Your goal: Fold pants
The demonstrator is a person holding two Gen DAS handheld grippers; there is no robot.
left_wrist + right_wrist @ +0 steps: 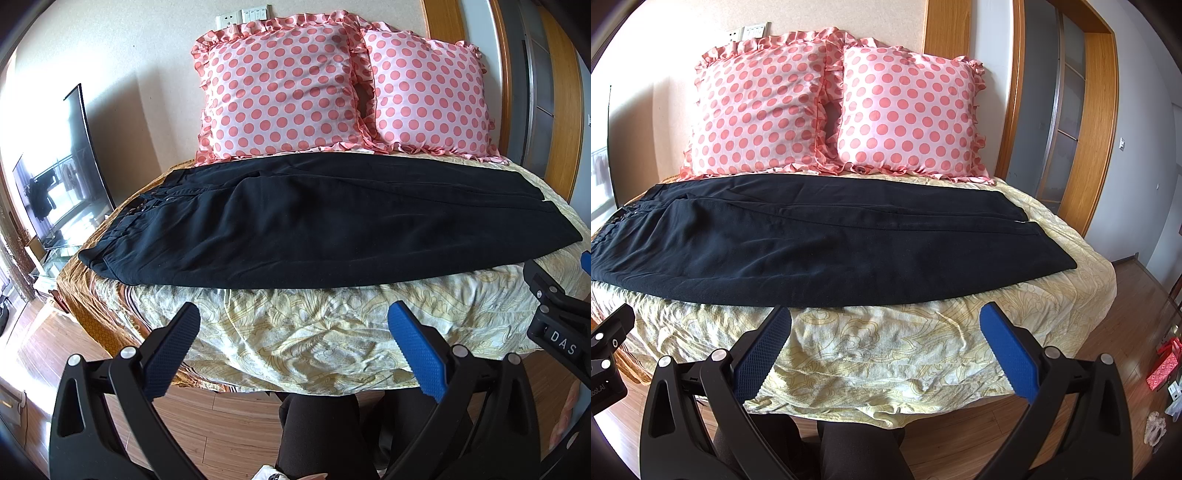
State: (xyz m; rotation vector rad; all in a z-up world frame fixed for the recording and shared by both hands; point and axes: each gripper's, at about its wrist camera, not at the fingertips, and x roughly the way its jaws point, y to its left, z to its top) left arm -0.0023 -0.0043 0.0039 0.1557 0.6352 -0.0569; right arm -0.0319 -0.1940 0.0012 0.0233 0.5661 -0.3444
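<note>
Black pants (314,221) lie flat across the bed, folded lengthwise with one leg over the other, waistband at the left and hems at the right. They also show in the right wrist view (827,236). My left gripper (293,314) is open and empty, above the bed's near edge, short of the pants. My right gripper (884,314) is open and empty, also near the front edge, just short of the pants' near edge. The right gripper's body shows at the right edge of the left wrist view (557,306).
The bed has a cream patterned sheet (314,339) with two pink polka-dot pillows (280,88) against the wall. A TV (70,166) stands on the left, a wooden door frame (1100,129) on the right. The person's legs (849,450) are at the bed's front edge, over wooden floor.
</note>
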